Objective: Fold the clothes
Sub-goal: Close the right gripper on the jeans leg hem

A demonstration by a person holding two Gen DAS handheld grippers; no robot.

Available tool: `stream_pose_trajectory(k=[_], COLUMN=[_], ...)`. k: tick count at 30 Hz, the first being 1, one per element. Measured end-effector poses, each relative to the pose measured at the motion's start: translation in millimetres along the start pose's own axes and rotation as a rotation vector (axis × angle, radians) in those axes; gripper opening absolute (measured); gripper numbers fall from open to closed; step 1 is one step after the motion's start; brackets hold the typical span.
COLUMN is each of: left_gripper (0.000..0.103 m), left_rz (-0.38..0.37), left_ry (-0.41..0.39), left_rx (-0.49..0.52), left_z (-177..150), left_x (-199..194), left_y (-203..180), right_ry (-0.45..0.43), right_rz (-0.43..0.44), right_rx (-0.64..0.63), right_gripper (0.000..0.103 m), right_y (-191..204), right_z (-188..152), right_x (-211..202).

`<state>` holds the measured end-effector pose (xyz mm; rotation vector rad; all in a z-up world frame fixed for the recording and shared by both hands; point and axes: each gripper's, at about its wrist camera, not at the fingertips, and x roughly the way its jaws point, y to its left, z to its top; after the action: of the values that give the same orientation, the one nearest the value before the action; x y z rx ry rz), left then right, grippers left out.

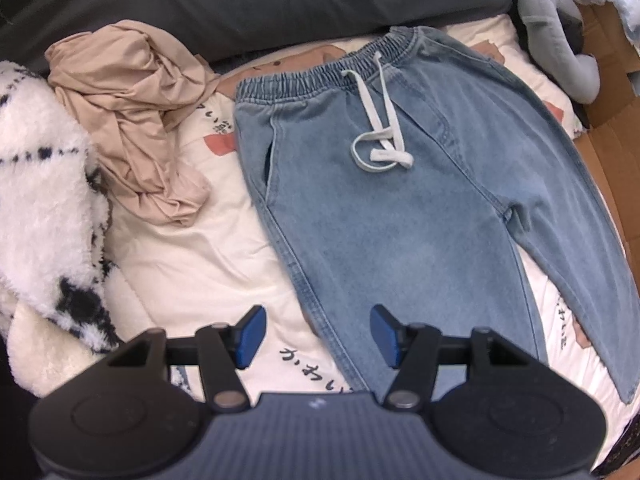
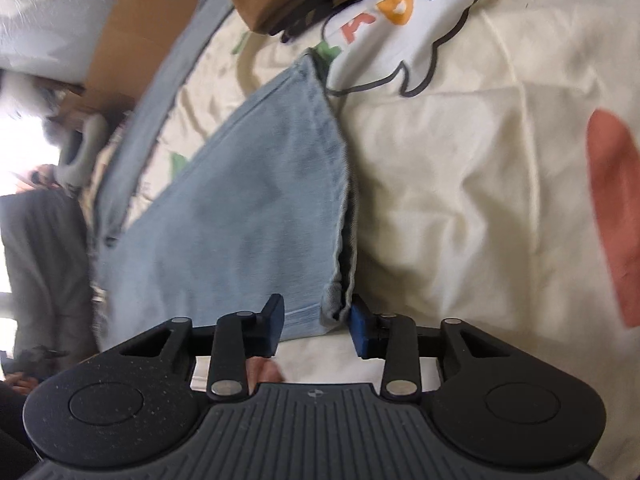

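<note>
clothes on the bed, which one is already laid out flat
The blue jeans, spread flat with the drawstring showing. The beige garment is crumpled in a heap and the fluffy white one is bunched.

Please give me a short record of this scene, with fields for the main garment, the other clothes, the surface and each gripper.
main garment: blue jeans, spread flat, white drawstring
other clothes: crumpled beige garment; fluffy white-and-black item
surface: cream printed bedcover
left gripper: open, above one jeans leg
right gripper: open, at a leg hem

You have a cream quilt (image 1: pixel 192 248) carrying jeans (image 1: pixel 400 208) laid flat; left of the jeans lie a crumpled beige top (image 1: pixel 132 120) and a fluffy blanket (image 1: pixel 40 200)
</note>
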<state>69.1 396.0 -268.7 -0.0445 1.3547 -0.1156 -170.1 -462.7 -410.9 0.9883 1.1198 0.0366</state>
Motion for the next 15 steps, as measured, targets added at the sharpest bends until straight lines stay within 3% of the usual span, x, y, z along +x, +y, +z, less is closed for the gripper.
stream_pose_trajectory(k=[6,7,9,15], left_gripper=[0.061,0.061,0.061,0.062], left_rz=[-0.001,-0.001,-0.003,-0.018], left_ry=[0.006,0.007,0.006,-0.028], left_rx=[0.008,0.009,0.007,0.007], left_z=[0.6,0.7,1.3,3.1], left_x=[3.6,4.2,5.1,14.2], left_y=[-2.8,-3.2,-3.4,-0.1], right_ry=[-0.006,-0.007,-0.019,-0.044], right_rz=[-0.029,-0.042,-0.06,-0.114], right_rx=[0.053,0.061,0.073,0.045], right_gripper=[0.036,0.034,0.009,0.009], right_y=[-3.6,-4.3,-4.6,10.8], right_z=[0.7,1.7,3.9,4.2], right_x=[21.0,25.3,27.5,20.9])
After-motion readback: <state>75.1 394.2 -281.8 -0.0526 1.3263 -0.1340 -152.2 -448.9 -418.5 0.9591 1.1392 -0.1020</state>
